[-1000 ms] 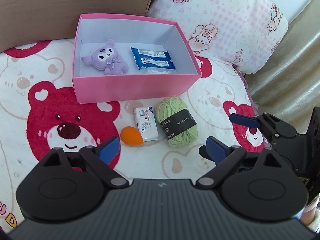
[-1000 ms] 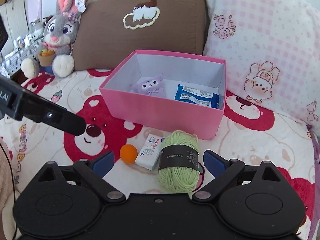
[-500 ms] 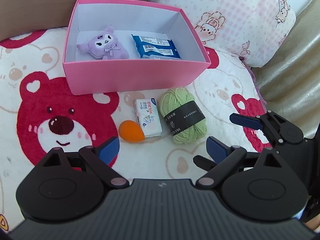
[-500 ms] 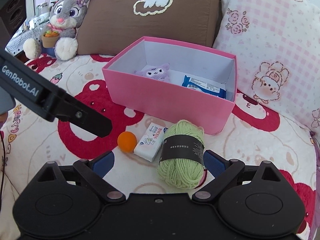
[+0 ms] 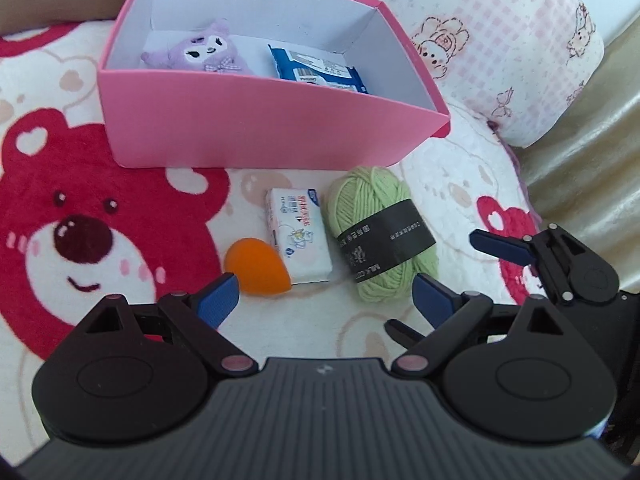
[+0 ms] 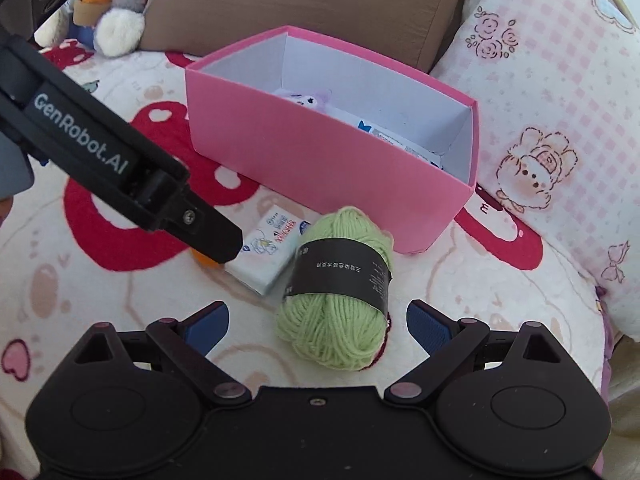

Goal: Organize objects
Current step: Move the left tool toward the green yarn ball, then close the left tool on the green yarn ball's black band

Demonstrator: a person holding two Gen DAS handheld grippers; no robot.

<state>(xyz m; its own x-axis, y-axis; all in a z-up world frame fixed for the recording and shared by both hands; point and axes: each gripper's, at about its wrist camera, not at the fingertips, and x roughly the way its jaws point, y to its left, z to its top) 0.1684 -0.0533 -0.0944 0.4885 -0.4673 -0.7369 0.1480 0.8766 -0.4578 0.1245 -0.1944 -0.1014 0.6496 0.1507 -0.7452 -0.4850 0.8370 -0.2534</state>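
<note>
A green yarn ball (image 6: 340,292) with a black band lies on the bear blanket, its near end between the fingers of my right gripper (image 6: 318,328), which is open and not touching it. Beside it are a white tissue pack (image 5: 298,236) and an orange sponge (image 5: 256,266). My left gripper (image 5: 326,300) hangs open just short of them with nothing between its pads. Behind stands the pink box (image 5: 260,128) holding a purple plush (image 5: 196,50) and a blue packet (image 5: 316,68). In the right wrist view a left gripper finger (image 6: 120,160) hides most of the sponge.
A brown pillow (image 6: 304,4) and a pink checked pillow (image 6: 560,92) lean behind and to the right of the box. A grey bunny plush (image 6: 120,0) sits at the far left. Gold fabric (image 5: 592,152) borders the blanket on the right.
Both grippers have sunk closer to the objects in front of the box. The yarn now reaches between the right fingers, and the left gripper's finger now covers the sponge in the right view.
</note>
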